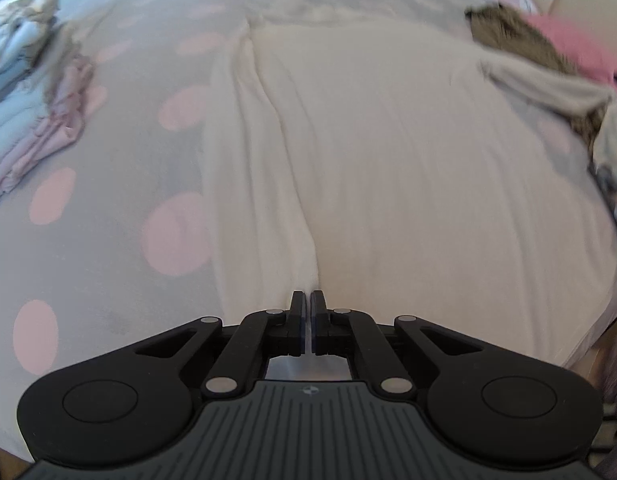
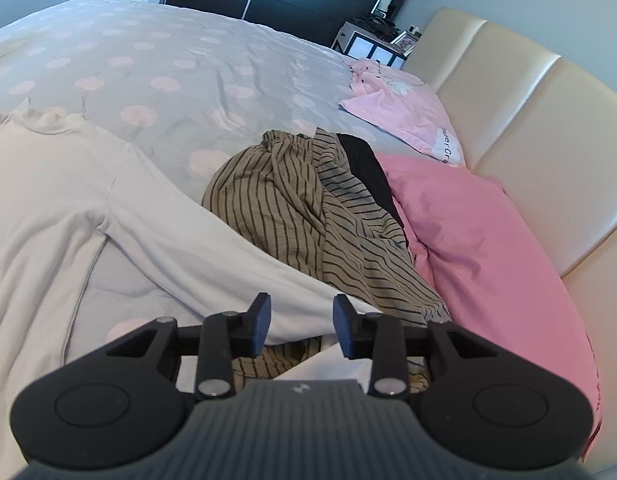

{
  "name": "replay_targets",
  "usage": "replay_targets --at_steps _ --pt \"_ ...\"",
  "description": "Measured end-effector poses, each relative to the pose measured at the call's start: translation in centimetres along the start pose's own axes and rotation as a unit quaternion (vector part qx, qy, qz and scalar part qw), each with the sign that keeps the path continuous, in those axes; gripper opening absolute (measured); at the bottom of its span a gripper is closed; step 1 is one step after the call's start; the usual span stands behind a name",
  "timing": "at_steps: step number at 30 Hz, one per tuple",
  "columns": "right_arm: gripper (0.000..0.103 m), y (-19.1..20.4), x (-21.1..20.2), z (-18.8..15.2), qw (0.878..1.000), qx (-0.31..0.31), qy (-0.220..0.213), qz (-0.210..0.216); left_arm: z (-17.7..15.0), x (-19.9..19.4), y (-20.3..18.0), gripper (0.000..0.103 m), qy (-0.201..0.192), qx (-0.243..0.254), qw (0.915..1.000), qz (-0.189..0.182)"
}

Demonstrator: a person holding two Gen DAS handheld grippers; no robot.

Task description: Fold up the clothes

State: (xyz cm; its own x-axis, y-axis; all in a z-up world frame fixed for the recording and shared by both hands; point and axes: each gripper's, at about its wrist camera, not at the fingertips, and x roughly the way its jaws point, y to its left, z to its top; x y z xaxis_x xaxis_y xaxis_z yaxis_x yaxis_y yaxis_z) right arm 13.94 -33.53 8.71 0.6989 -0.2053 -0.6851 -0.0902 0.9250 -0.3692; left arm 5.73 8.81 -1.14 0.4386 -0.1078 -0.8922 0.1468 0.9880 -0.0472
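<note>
On the dotted bed (image 2: pixel 196 60), we pinch the white top's (image 1: pixel 388 168) hem in the fully closed left claw (image 1: pixel 310 298) while our right claw (image 2: pixel 301 326), half open and empty, straddles its sleeve (image 2: pixel 212 248) at 6 o'clock, readying a fold.

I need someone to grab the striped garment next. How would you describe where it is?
On the dotted bedspread, look toward the cream headboard. The striped garment lies crumpled between the white top and the pink pillow, the only olive cloth with dark stripes.
</note>
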Motion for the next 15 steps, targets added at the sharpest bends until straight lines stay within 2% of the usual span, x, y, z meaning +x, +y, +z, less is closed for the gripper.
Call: replay_targets --at_steps 3,8,15 --pt "0.039 0.1 -0.3 -0.2 1.000 0.002 0.002 -0.003 0.5 -2.7 2.3 0.000 -0.040 -0.053 0.9978 0.000" --pt "0.040 -0.1 -0.5 -0.4 1.000 0.011 0.007 -0.006 2.6 -6.3 7.4 0.000 -0.092 -0.125 0.9878 0.011" --pt "0.042 0.1 0.0 -0.3 1.000 0.006 0.015 -0.006 6.5 -8.4 14.3 0.000 -0.125 -0.185 0.9732 0.053"
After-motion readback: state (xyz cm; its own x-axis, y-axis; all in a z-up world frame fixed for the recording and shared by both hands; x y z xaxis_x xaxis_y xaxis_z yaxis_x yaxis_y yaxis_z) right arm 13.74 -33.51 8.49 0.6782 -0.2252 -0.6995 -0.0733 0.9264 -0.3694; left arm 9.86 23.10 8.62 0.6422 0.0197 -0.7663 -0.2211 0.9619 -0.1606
